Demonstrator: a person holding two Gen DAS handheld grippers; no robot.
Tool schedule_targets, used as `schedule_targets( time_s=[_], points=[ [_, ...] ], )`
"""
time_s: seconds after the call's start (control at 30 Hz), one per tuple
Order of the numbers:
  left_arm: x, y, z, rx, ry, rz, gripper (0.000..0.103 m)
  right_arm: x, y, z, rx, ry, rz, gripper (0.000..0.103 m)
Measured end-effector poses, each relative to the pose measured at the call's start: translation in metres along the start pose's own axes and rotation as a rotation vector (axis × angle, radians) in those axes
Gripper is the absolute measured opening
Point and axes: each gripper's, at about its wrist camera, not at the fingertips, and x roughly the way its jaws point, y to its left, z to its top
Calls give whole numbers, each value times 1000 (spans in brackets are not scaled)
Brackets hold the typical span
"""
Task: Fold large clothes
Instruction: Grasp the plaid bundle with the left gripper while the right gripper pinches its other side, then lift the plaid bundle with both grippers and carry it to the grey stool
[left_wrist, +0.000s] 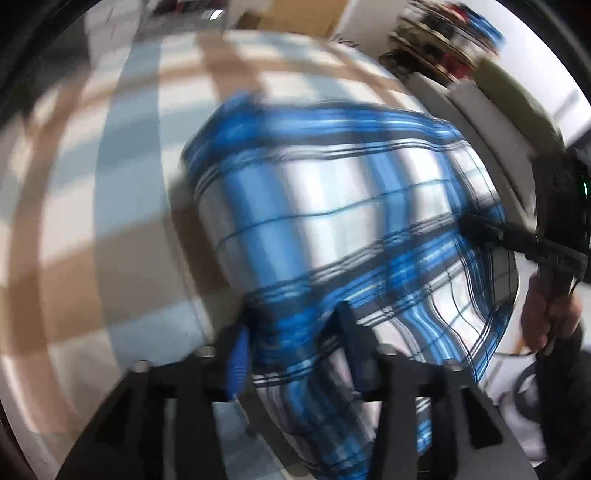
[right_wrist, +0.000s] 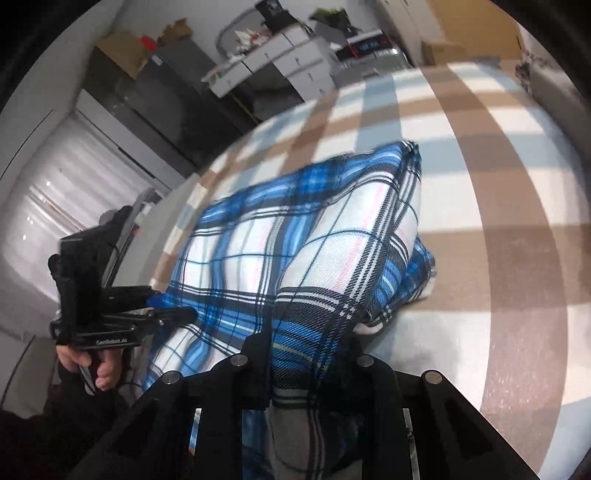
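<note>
So the blue plaid garment is lying bunched on the checked surface. Right gripper has its fingers pinched on a fold of it. Left gripper fingers are spread, cloth between them, not really clamped.

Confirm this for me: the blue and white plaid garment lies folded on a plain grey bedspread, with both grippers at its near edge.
Not quite. The blue and white plaid garment and both grippers, left gripper and right gripper, are as you say, but the bedspread is not plain grey: it is checked in brown, pale blue and white. The right wrist view shows this most clearly.
</note>
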Motion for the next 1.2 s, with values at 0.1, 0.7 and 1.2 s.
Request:
schedule_targets(
  time_s=[0.1, 0.7, 1.2],
  points=[
    [-1, 3, 1, 14, -17, -9, 52, 3, -4, 1, 5, 12, -11, 23],
    [-48, -42, -8, 126, -160, 8, 17, -51, 48, 10, -80, -80, -21, 21],
    [-180, -201, 83, 399, -465, -31, 17, -280, 93, 84, -143, -400, -84, 21]
  ],
)
